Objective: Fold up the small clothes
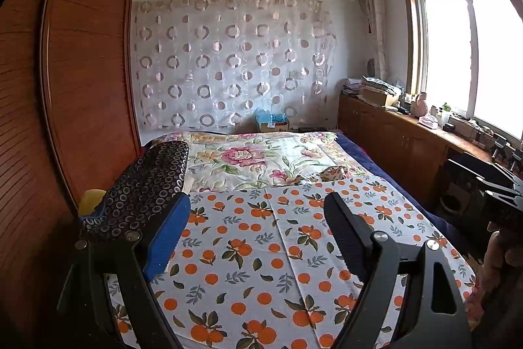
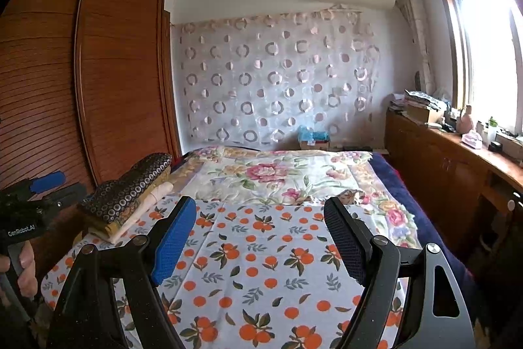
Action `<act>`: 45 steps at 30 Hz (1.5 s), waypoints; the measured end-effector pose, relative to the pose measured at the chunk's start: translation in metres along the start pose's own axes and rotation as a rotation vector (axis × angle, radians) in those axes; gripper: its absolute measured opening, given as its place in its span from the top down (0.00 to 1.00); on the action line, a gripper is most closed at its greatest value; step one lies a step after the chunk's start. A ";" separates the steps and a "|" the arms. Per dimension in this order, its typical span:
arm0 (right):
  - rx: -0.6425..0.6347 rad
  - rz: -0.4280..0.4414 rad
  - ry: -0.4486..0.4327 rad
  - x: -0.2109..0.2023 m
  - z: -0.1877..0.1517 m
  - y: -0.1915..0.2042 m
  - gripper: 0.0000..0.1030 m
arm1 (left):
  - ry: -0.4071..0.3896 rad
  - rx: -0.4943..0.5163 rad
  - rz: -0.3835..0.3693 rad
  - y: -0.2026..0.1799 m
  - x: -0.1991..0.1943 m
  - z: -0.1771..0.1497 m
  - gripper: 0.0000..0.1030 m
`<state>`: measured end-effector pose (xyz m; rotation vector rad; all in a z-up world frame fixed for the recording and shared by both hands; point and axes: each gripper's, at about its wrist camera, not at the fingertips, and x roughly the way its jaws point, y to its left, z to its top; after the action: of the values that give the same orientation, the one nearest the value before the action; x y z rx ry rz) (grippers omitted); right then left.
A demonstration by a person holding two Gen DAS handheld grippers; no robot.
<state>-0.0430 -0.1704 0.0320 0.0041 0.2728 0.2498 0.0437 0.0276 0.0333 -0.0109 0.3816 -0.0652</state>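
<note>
A stack of folded clothes point(image 1: 147, 185) lies at the bed's left edge, topped by a dark cloth with a ring pattern point(image 2: 130, 185). Cream and yellow pieces point(image 2: 143, 208) show under it. My left gripper point(image 1: 256, 201) hovers open over the orange-print sheet point(image 1: 245, 267), its blue pad just right of the stack, nothing between the fingers. My right gripper point(image 2: 259, 201) is open too, above the same sheet point(image 2: 255, 270), and holds nothing. A small crumpled floral cloth point(image 1: 333, 174) rests where the sheet meets the floral quilt point(image 1: 255, 159).
A brown wardrobe point(image 2: 108, 80) runs along the bed's left side. A low wooden cabinet point(image 1: 392, 133) crowded with items stands under the window on the right. A navy blanket point(image 2: 421, 201) edges the bed's right side. A cardboard box point(image 1: 273, 123) sits by the curtained far wall.
</note>
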 end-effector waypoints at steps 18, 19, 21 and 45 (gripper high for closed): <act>-0.002 0.003 0.006 0.000 0.002 -0.006 0.20 | -0.003 -0.004 0.003 0.001 0.000 -0.002 0.18; -0.002 0.002 0.006 0.000 0.002 -0.006 0.21 | -0.003 -0.004 0.002 0.002 0.000 -0.002 0.18; 0.000 0.002 0.007 0.000 0.002 -0.007 0.20 | -0.003 -0.005 0.002 0.002 0.000 -0.002 0.18; -0.002 0.006 0.009 0.000 0.001 -0.009 0.20 | -0.005 -0.004 0.002 0.003 0.001 -0.003 0.18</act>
<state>-0.0407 -0.1791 0.0330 0.0014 0.2811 0.2562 0.0435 0.0304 0.0304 -0.0148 0.3772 -0.0628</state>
